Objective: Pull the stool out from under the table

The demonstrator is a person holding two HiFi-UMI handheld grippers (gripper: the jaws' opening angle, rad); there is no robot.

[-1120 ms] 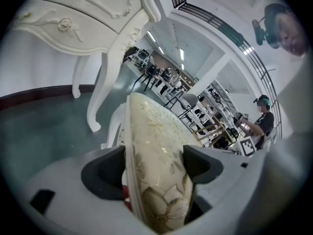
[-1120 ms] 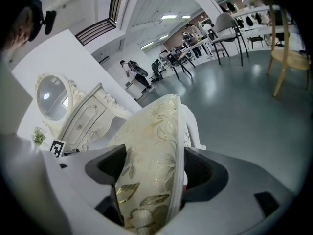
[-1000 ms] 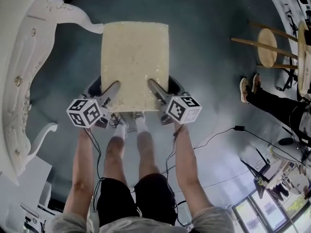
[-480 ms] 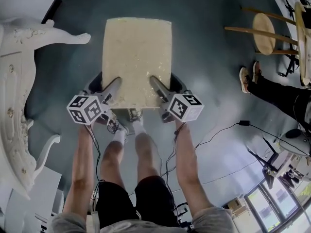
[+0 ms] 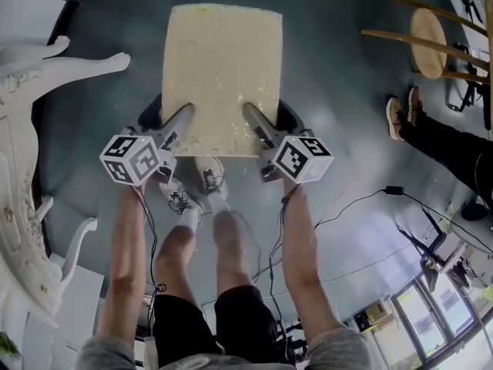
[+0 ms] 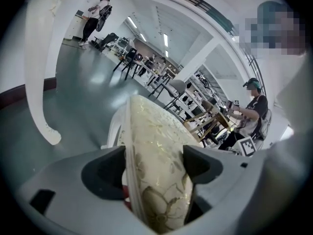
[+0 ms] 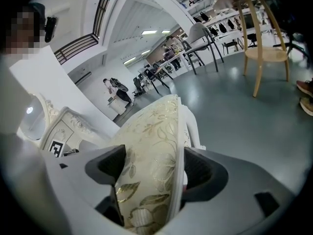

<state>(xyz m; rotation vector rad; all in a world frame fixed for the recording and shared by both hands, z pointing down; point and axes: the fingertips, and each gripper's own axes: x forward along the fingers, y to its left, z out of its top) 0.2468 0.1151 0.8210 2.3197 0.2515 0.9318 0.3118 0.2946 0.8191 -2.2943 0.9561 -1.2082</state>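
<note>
The left gripper [image 5: 179, 122] and right gripper [image 5: 255, 122] each clenched the near seat edge of the stool [image 5: 222, 68], which sat clear of the white table [image 5: 31, 91], so the pull looked nearly done, calling next for release.

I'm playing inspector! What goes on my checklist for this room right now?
Surface: glossy grey floor.
Job's things: stool with a cream flowered cushion, out from under the white table.
Clutter: nothing seen.
Grippers: left tool and right tool each clamped on the cushion's near edge.
Cables: black cable across the floor at right.
Surroundings: wooden stool; a seated person's shoes.
</note>
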